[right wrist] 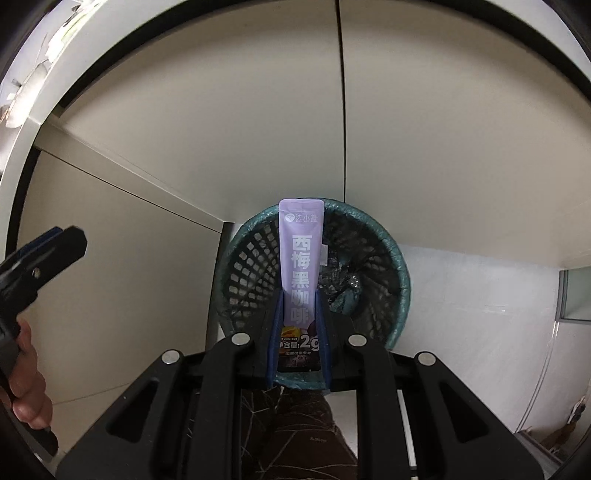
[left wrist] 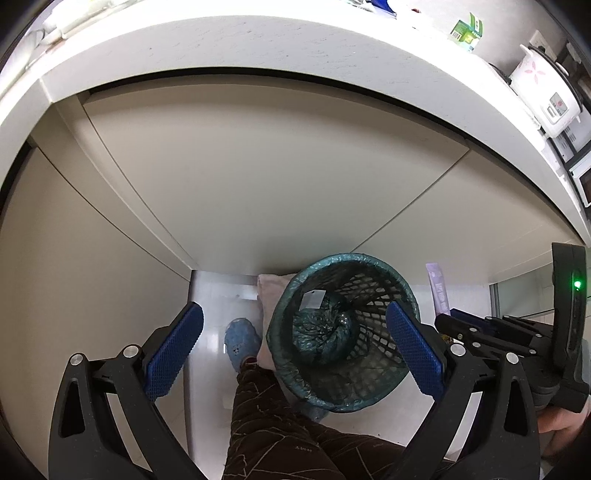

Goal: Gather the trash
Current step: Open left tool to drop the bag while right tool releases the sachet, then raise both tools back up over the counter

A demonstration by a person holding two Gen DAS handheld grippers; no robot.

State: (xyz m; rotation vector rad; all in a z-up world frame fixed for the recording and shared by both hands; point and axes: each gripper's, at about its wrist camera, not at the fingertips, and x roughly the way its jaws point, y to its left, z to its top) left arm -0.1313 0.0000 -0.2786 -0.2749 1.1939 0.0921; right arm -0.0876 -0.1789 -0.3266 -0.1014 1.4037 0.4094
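Observation:
A black mesh trash basket [left wrist: 369, 373] with a green liner stands on the floor by the cabinet, with a white scrap and crumpled liner inside. It also shows in the right wrist view [right wrist: 251, 266]. My right gripper [right wrist: 299, 306] is shut on a purple coffee sachet [right wrist: 301, 254] and holds it upright over the basket. The sachet's top shows in the left wrist view [left wrist: 437, 288]. My left gripper [left wrist: 295, 328] is open and empty, above the basket's left side.
Beige cabinet doors [left wrist: 258, 177] sit under a white countertop [left wrist: 258, 40] that carries a rice cooker [left wrist: 546, 88] and a green box [left wrist: 466, 31]. The person's leg [left wrist: 266, 413] and blue slipper [left wrist: 240, 339] are beside the basket on the white floor [right wrist: 480, 314].

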